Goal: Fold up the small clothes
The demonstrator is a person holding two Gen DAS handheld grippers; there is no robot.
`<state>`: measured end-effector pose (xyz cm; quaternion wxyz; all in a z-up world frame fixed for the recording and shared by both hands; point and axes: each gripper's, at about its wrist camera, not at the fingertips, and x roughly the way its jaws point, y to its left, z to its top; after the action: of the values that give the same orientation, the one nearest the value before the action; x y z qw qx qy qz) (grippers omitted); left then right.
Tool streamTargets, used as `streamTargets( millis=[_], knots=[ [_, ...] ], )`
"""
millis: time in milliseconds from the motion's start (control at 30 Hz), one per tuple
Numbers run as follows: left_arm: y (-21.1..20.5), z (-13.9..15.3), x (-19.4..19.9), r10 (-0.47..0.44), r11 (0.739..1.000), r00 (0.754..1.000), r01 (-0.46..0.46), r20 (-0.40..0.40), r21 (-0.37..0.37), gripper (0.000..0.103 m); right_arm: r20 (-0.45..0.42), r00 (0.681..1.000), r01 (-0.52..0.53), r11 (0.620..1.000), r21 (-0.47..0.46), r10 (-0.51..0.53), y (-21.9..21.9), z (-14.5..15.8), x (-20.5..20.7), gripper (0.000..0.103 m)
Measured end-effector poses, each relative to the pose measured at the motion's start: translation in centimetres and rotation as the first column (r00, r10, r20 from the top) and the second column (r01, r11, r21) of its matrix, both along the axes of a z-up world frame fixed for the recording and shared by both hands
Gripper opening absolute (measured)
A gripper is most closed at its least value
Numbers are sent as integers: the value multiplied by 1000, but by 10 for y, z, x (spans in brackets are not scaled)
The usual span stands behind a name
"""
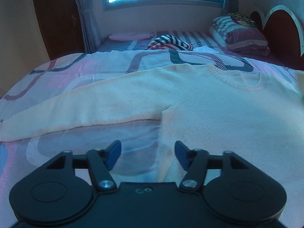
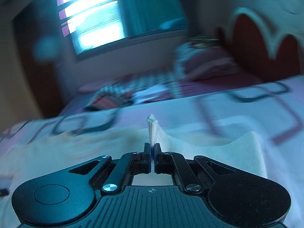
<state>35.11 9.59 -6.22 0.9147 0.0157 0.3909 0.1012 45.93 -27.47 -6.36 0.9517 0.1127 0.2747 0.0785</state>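
- Right gripper (image 2: 152, 148) is clamped tight on a pinch of the cream knit sweater (image 2: 245, 148), w/ a little peak of folded fabric sticking up just past the blue pads. That cloth is lifted off the bed into a ridge running back to the claw.
- Right wrist view is super smeared, so bg detail there is mostly mush. Can still make out the window (image 2: 91, 19) and the red headboard (image 2: 248, 43).
- Left gripper (image 1: 148, 150) has its jaws apart, nothing pinched. It's hanging over the sweater's side edge, below the armpit; left fingertip (image 1: 115, 148) is over bare sheet, right one over the knit. Can't tell if the tips touch the fabric.
- Sweater (image 1: 190, 98) is spread flat on the pink/grey patterned bedsheet (image 1: 76, 72), ribbed neckline (image 1: 254, 83) to the upper right in the left wrist view, one sleeve (image 1: 76, 110) stretched out to the left.
- Further back: a crumpled striped garment (image 1: 171, 43), a pink pillow (image 1: 131, 36) near the wall, and a stack of folded striped bedding (image 1: 241, 36) next to the headboard.
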Motion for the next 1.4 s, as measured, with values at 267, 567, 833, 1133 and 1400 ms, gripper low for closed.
streamTargets(
  millis=[267, 567, 833, 1133, 1400],
  knots=[
    [15, 6, -11, 31, 999, 999, -31, 16, -15, 63, -16, 969, -248, 967, -58, 248, 130, -31, 10, 2],
    [10, 7, -4, 20, 998, 999, -18, 39, -63, 65, -8, 935, -353, 924, -149, 356, 180, -47, -2, 39],
    [-49, 6, 43, -117, 961, 990, 132, 76, -242, 48, 36, 992, -115, 992, -49, 117, 90, -31, -22, 39],
    [-92, -22, 99, -142, 951, 990, 135, -7, -280, 9, -21, 979, 203, 979, 20, -202, -29, -25, -40, 39],
    [-73, 1, 95, -111, 968, 989, 130, 98, -216, 3, -82, 947, 319, 940, 125, -311, -80, -21, -56, 39]
  ],
)
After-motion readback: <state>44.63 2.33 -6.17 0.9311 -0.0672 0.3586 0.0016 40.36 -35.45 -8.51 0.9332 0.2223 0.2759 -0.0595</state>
